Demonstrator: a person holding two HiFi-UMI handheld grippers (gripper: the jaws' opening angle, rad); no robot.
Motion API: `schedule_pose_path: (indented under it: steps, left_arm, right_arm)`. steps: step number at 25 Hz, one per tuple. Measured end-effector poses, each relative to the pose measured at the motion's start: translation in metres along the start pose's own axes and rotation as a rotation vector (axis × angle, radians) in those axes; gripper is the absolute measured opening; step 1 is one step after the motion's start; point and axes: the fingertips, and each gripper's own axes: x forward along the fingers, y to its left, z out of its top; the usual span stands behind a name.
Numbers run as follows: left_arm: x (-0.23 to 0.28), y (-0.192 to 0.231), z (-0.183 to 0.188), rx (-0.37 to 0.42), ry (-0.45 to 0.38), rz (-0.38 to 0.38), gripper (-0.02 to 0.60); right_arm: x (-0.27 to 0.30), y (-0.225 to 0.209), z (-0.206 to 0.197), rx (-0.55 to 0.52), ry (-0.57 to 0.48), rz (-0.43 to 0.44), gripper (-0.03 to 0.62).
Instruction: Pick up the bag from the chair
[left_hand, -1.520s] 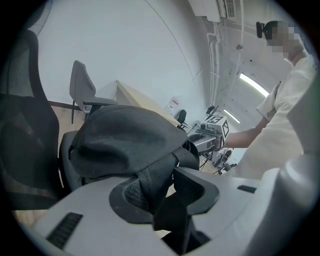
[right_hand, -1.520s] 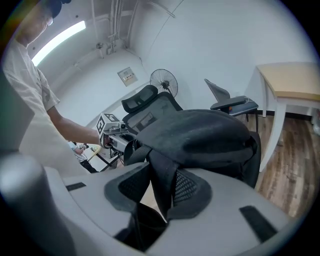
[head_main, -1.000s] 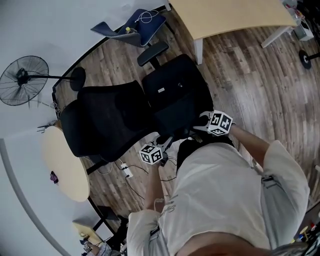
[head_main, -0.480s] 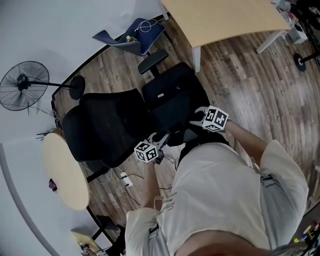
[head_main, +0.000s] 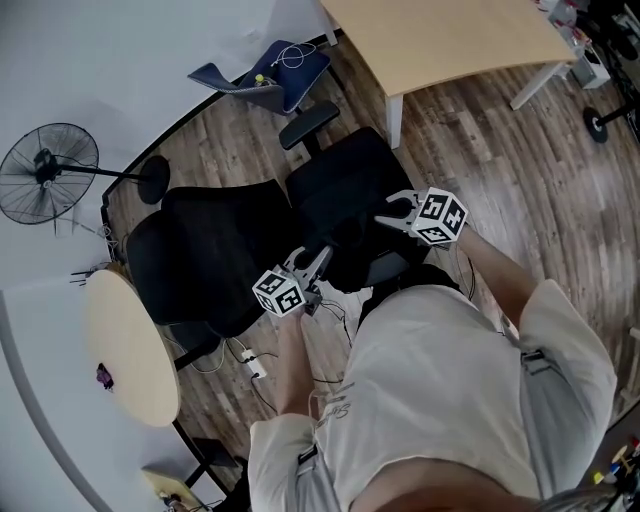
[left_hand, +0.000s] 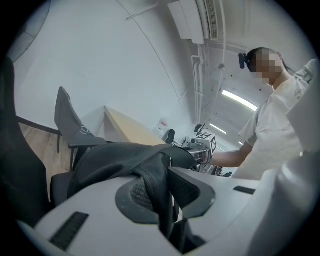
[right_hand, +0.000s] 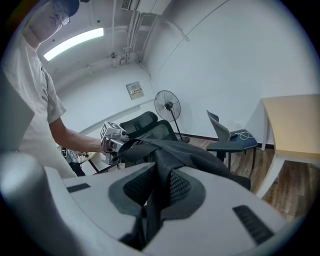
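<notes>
**Visitor:** Where is the bag sitting right now?

**Me:** The black bag (head_main: 340, 192) is hanging between my two tongs, over the seat of the black office chair (head_main: 215, 250). I'm carrying it by its straps, and I can't tell whether its bottom is fully clear of the seat.

**Visitor:** And what are the tongs doing?

**Me:** Both pairs of jaws have just been closing, each with webbing between them. My left gripper (head_main: 316, 260) is pinching one dark strap (left_hand: 160, 192). My right gripper (head_main: 392, 212) is pinching a second strap (right_hand: 157, 187). On both sides the pads are pressing on fabric.

**Visitor:** What are you worrying about?

**Me:** Mostly the grip. I'm only biting narrow, flat webbing. If the bag is heavy, a strap may start sliding through the pads as the load comes on. If one side lets go, the whole weight is swinging onto the other, and the bag is probably dropping back onto the chair.

**Visitor:** Anything else?

**Me:** I'm watching how level I'm keeping it. If one hand is rising faster than the other, the bag is tilting and the straps are twisting in the jaws, which is loosening my hold. The armrest (head_main: 308, 122) is standing near the far side, so a swinging bag might catch on it.
</notes>
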Motion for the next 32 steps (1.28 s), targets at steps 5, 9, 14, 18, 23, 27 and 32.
schedule_pose_path:
  steps: [5,9,14,18,23,27,32]
  left_arm:
    - [-0.006,-0.013,0.03,0.014,-0.062,-0.02,0.059]
    - [-0.02,-0.029,0.044,0.032,-0.091,-0.041,0.06]
    - [-0.029,-0.053,0.074,0.147,-0.122,-0.041,0.06]
    - [-0.034,-0.055,0.111,0.256,-0.129,0.017,0.058]
    - [-0.037,-0.066,0.161,0.324,-0.168,0.048,0.058]
    - [-0.042,-0.078,0.19,0.36,-0.231,0.055,0.057]
    - [-0.045,-0.094,0.206,0.405,-0.257,0.084,0.058]
  right_arm:
    - [-0.005,-0.001,0.028,-0.008,-0.06,-0.016,0.031]
    - [-0.013,0.019,0.048,-0.045,-0.112,0.01,0.029]
    - [-0.03,0.03,0.084,-0.111,-0.187,-0.007,0.029]
    - [-0.036,0.031,0.123,-0.165,-0.242,-0.014,0.031]
    - [-0.047,0.027,0.172,-0.215,-0.334,-0.033,0.031]
    - [-0.055,0.028,0.205,-0.266,-0.39,-0.04,0.031]
    - [-0.068,0.037,0.224,-0.319,-0.424,-0.039,0.031]
